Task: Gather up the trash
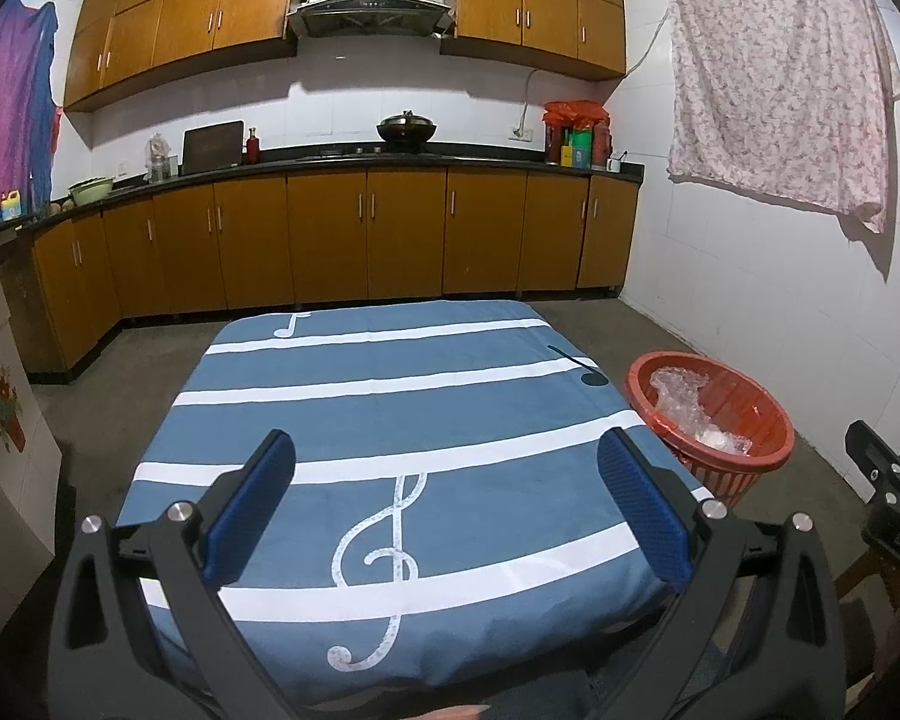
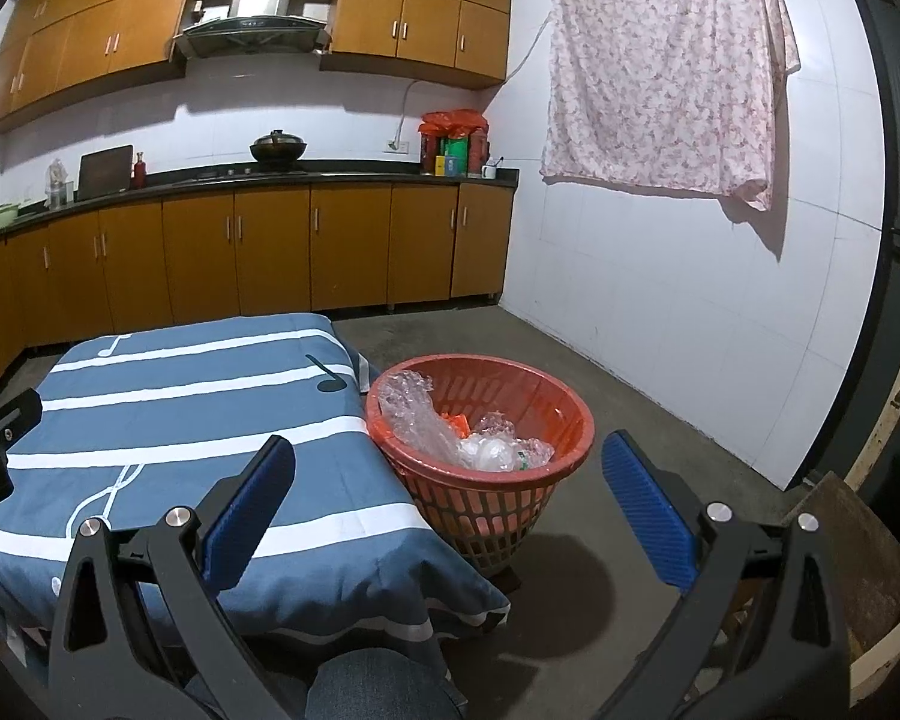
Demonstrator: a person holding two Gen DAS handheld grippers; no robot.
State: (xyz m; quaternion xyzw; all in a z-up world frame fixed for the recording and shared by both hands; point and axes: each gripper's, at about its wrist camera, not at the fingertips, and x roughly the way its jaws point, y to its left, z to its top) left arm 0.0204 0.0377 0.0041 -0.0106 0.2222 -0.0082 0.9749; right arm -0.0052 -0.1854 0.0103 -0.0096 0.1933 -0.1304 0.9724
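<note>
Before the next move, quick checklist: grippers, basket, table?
1. Left gripper open, nothing between its fingers: ok.
2. Right gripper open, nothing held: ok.
3. Red basket upright on the floor, beside the table's right edge: ok.
4. Basket already holds crumpled clear plastic, with room left near the rim: ok.
5. Blue music-note cloth on the table shows no trash: ok, though the near edge is hidden behind the fingers.
6. Trash left on the floor elsewhere: cannot tell, only part of the floor is in view.
</note>
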